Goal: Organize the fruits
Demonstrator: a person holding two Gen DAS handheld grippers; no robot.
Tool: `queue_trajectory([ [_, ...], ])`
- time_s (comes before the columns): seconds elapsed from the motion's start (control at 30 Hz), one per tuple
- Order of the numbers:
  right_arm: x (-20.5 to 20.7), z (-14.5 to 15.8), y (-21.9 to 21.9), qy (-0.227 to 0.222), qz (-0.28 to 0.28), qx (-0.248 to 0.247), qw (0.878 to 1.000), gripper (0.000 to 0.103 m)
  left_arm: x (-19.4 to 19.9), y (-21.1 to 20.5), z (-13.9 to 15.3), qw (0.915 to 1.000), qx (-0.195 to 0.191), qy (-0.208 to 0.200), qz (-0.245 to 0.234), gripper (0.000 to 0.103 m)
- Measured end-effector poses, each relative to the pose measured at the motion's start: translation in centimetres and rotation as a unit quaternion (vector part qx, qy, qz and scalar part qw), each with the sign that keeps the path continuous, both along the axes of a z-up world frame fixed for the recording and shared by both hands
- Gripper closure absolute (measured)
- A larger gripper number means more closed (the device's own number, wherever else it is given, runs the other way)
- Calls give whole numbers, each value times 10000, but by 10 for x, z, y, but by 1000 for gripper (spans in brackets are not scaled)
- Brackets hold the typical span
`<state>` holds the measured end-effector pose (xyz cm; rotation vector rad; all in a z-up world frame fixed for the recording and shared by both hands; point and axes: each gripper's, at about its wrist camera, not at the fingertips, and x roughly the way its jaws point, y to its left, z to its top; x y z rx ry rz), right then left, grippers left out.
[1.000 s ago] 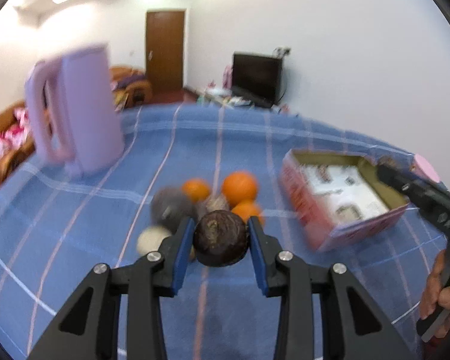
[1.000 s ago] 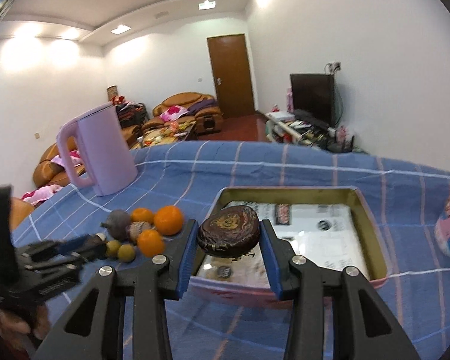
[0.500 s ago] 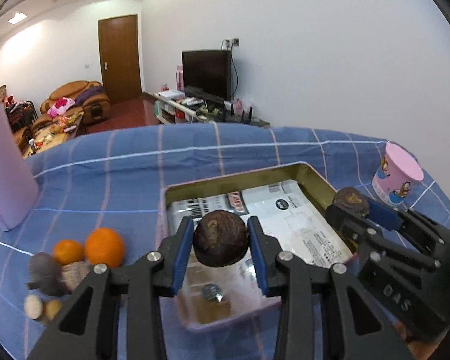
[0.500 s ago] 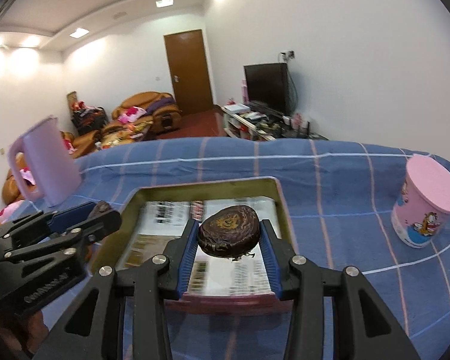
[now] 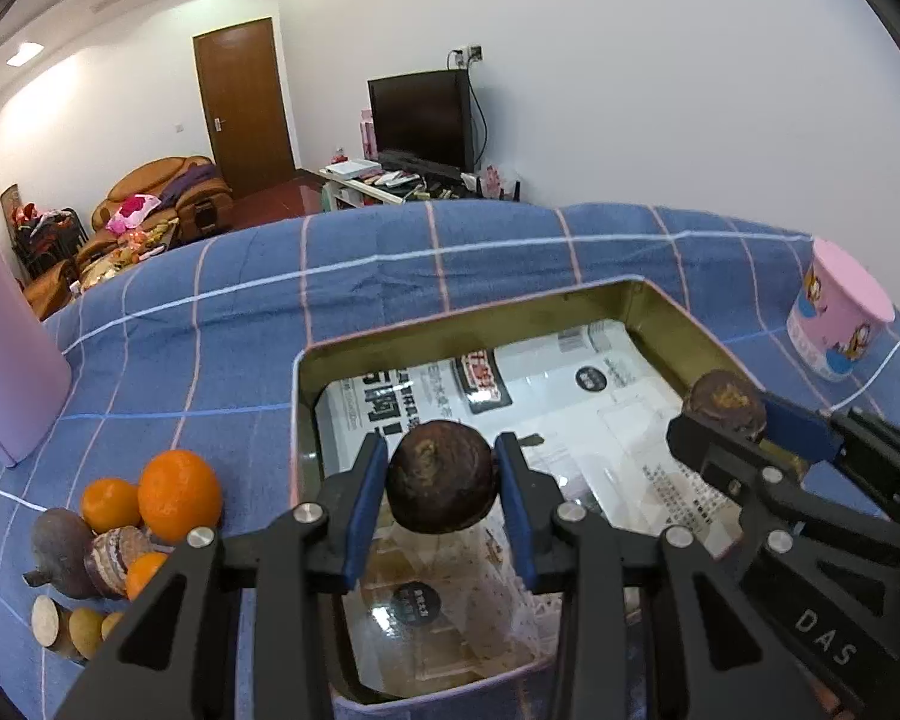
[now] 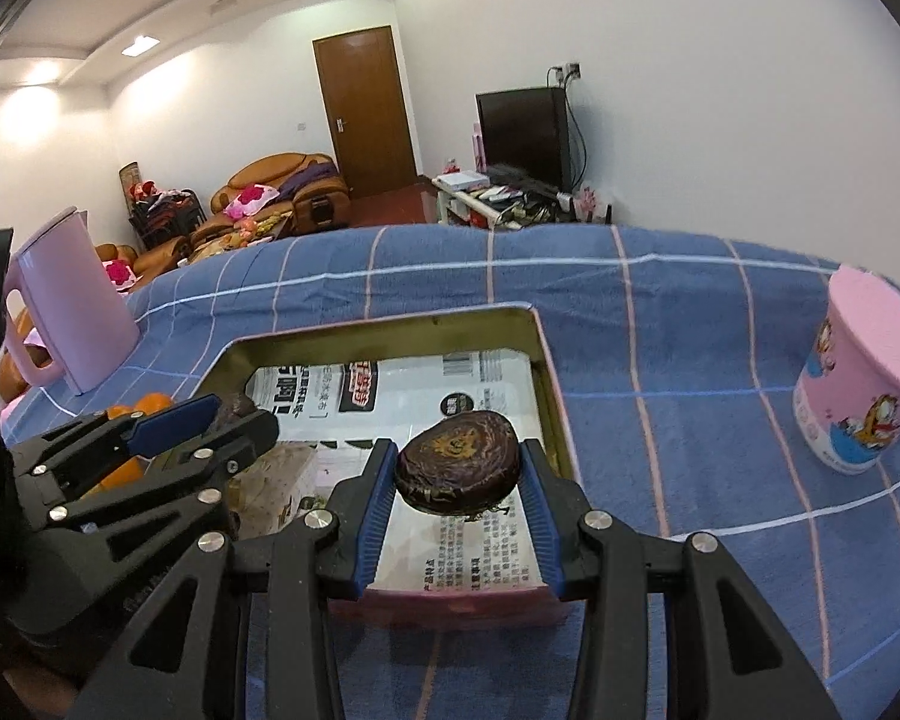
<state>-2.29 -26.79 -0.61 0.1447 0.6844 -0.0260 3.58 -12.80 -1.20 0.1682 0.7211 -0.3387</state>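
Note:
My left gripper [image 5: 441, 495] is shut on a round dark brown fruit [image 5: 441, 483] and holds it above the near left part of the open tin box [image 5: 480, 315]. My right gripper [image 6: 457, 483] is shut on a flatter dark brown fruit [image 6: 457, 468] above the box's near right part [image 6: 549, 372]. The right gripper also shows in the left wrist view [image 5: 727, 414], and the left gripper in the right wrist view [image 6: 234, 420]. The box is lined with printed paper. A pile of oranges [image 5: 177, 495] and brown fruits [image 5: 66, 546] lies left of the box.
A pink kettle [image 6: 72, 312] stands at the far left of the blue checked cloth. A pink paper cup [image 6: 864, 384] stands to the right of the box. Behind the table are a sofa, a door and a television.
Both grippers have moved right and forward over the box with their fruits held. The fruit pile has slid to the left edge of both views.

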Motion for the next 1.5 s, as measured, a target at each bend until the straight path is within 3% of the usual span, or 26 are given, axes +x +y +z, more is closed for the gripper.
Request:
queue_trajectory([
  [0.2,-1,1,0,3,45,170,9998,59,2,-1,-3,9999,98,-36,42,64],
  [0.43,-9,9,-7,-242,-133,338,9990,42,-1,-3,-1,9997,110,-173,95,63],
  [0.5,-12,12,-10,-363,-198,407,9983,39,-4,-3,3,9994,147,-295,109,58],
  [0.57,-14,13,-12,-430,-272,459,9977,36,-9,-3,7,9990,130,-399,131,36],
  [0.63,-15,14,-13,-479,-307,476,9972,35,-12,1,10,9982,120,-530,249,25],
  [0.8,-19,14,-13,-558,-401,489,9964,35,-17,14,17,9975,45,-603,379,22],
  [0.93,-22,13,-12,-657,-509,488,9953,35,-23,27,17,9966,53,-655,492,11],
  [1.5,-36,22,17,-1096,-533,-37,9925,35,-32,97,9,9927,227,-709,953,8],
])
